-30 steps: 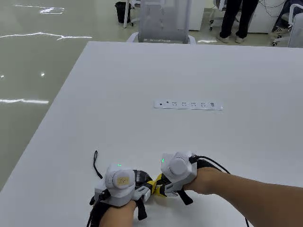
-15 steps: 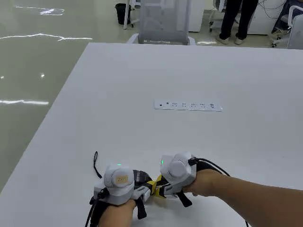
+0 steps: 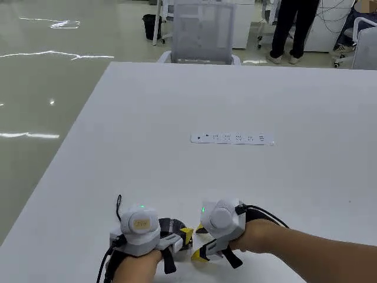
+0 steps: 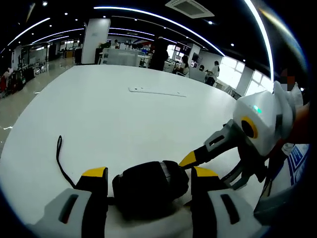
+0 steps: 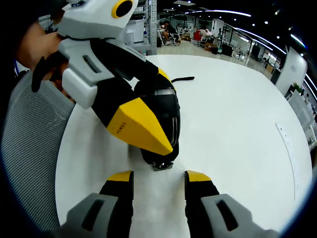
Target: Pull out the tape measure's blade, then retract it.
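Black tape measure (image 4: pixel 148 189), at the table's (image 3: pixel 235 94) near edge, clamped between the left tongs (image 4: pixel 149 173); right tongs (image 5: pixel 159 177) parted, empty, just short of its blade hook (image 5: pixel 161 166); blade undrawn, next probably closing on the hook.

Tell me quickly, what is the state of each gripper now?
Left gripper: closed on the tape measure.
Right gripper: open, holding nothing.
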Available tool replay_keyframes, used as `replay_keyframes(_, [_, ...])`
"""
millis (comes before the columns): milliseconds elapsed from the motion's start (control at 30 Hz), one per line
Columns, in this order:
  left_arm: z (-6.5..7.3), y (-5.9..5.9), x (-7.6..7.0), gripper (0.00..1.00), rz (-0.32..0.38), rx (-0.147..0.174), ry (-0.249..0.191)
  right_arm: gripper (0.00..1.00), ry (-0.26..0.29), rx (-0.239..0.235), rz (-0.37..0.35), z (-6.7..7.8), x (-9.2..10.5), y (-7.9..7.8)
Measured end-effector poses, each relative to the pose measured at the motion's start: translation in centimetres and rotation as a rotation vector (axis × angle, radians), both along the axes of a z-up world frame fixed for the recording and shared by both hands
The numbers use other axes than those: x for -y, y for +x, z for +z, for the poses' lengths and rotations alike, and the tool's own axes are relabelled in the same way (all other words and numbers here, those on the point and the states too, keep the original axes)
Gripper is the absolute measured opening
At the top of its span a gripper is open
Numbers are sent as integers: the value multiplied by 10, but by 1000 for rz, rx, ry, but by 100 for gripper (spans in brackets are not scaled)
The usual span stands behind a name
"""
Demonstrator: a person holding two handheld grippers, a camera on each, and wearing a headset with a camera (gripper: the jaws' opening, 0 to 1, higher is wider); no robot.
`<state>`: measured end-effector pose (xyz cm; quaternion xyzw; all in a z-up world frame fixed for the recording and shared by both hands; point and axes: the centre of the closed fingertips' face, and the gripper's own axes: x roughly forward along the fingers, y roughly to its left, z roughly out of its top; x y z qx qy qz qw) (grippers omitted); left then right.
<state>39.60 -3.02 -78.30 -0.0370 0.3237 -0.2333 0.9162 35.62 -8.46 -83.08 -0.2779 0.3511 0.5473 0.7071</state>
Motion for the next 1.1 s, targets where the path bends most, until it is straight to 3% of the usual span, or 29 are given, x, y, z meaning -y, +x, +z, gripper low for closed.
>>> replay_keyframes(67, [3,1,0,73,-30,10,0,45,8,1,-24,6,4,0])
replay_keyframes(133, [5,1,-1,79,-56,24,7,53,50,3,-86,16,3,5])
replay_keyframes(167, [7,0,-3,82,-67,31,8,57,81,14,-110,24,3,8])
replay_keyframes(233, [8,-1,-7,87,-88,38,8,61,94,45,-135,33,8,12])
replay_keyframes(367, [9,-6,-15,99,-125,45,11,70,117,38,-175,39,18,8])
replay_keyframes(433, [8,-14,-20,99,-177,48,50,75,132,48,-204,41,27,5])
replay_keyframes(500, [9,-21,-23,99,-203,59,51,83,169,49,-255,45,35,2])
replay_keyframes(533, [10,-24,-23,99,-218,64,45,90,177,63,-267,46,39,1])
replay_keyframes(600, [14,-34,-25,99,-237,72,10,100,177,45,-304,44,53,-8])
replay_keyframes(700, [15,-46,-34,99,-247,82,18,100,196,38,-342,44,69,-20])
replay_keyframes(800, [15,-56,-43,99,-244,71,-9,100,213,42,-392,45,83,-31])
replay_keyframes(967, [12,-63,-62,99,-231,77,18,100,236,53,-470,46,107,-46])
replay_keyframes(1100, [19,-65,-78,99,-198,90,4,100,258,79,-532,55,126,-52])
